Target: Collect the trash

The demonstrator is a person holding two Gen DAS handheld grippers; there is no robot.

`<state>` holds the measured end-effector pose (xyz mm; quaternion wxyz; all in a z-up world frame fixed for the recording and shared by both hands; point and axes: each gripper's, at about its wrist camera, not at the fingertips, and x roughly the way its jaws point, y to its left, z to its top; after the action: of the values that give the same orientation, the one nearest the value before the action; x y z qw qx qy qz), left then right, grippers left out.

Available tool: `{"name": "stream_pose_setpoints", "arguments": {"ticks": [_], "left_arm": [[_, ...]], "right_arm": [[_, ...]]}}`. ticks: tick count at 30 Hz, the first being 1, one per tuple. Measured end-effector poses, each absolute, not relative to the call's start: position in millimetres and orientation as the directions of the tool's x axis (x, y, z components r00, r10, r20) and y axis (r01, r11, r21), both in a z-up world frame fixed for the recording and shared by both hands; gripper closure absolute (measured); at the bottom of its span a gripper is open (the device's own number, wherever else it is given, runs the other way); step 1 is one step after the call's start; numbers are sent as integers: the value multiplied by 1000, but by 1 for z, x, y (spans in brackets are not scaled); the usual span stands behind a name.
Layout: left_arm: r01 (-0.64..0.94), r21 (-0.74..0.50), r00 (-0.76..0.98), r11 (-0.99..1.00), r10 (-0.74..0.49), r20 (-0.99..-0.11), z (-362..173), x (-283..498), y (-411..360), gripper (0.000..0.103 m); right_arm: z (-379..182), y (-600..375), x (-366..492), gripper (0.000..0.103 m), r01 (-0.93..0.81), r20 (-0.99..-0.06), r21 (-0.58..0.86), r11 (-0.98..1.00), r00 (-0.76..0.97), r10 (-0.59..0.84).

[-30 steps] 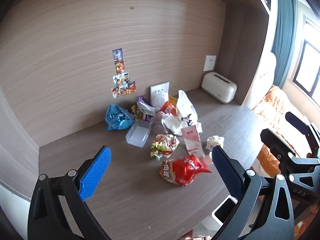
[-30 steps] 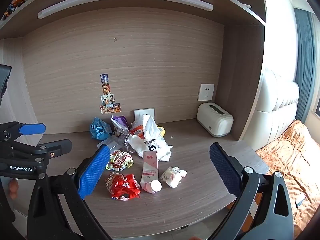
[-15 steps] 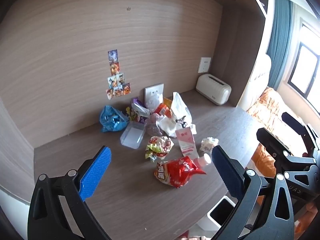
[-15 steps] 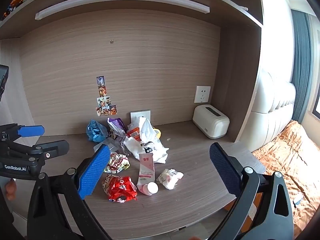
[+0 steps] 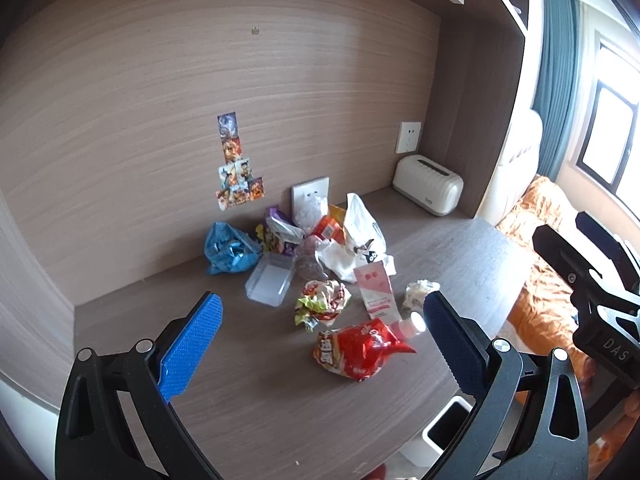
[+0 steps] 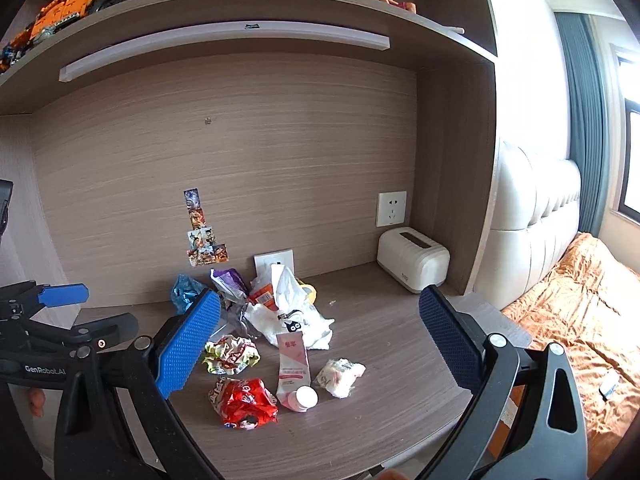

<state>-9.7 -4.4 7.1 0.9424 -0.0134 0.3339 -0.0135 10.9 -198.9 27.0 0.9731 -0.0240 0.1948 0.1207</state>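
Observation:
A pile of trash lies on the wooden desk [image 5: 248, 408]. Nearest is a red snack bag [image 5: 358, 350] [image 6: 244, 400], beside a pink carton [image 5: 376, 290] [image 6: 294, 360] with a small bottle [image 6: 302, 398] at its end. A crumpled wrapper [image 5: 322, 302] [image 6: 230, 354], a crumpled tissue [image 5: 420, 292] [image 6: 340, 374], a clear plastic box [image 5: 270, 286], a blue bag [image 5: 228, 248] and a white plastic bag [image 5: 362, 234] [image 6: 294, 308] lie behind. My left gripper [image 5: 320, 350] is open and empty above the desk's front. My right gripper [image 6: 320, 340] is open and empty, held back from the desk.
A white bin [image 5: 448, 426] stands on the floor below the desk's front edge. A white toaster-like box [image 5: 428, 190] [image 6: 412, 258] sits at the back right. A shelf [image 6: 240, 12] with toys runs above. A bed with orange cover [image 6: 576, 312] is to the right.
Both grippers have drawn back and risen a little, so the trash pile looks smaller and lower in both views. Both stay open and nothing on the desk has moved.

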Motion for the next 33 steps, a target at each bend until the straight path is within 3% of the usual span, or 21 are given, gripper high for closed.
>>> {"name": "stream_pose_setpoints", "arguments": {"ticks": [33], "left_arm": [[37,-29,771,999,-47,-635,9,-8,-8,4]], "right_arm": [[25,-188,10,4,-292,-423,-67,954,874,238]]}}
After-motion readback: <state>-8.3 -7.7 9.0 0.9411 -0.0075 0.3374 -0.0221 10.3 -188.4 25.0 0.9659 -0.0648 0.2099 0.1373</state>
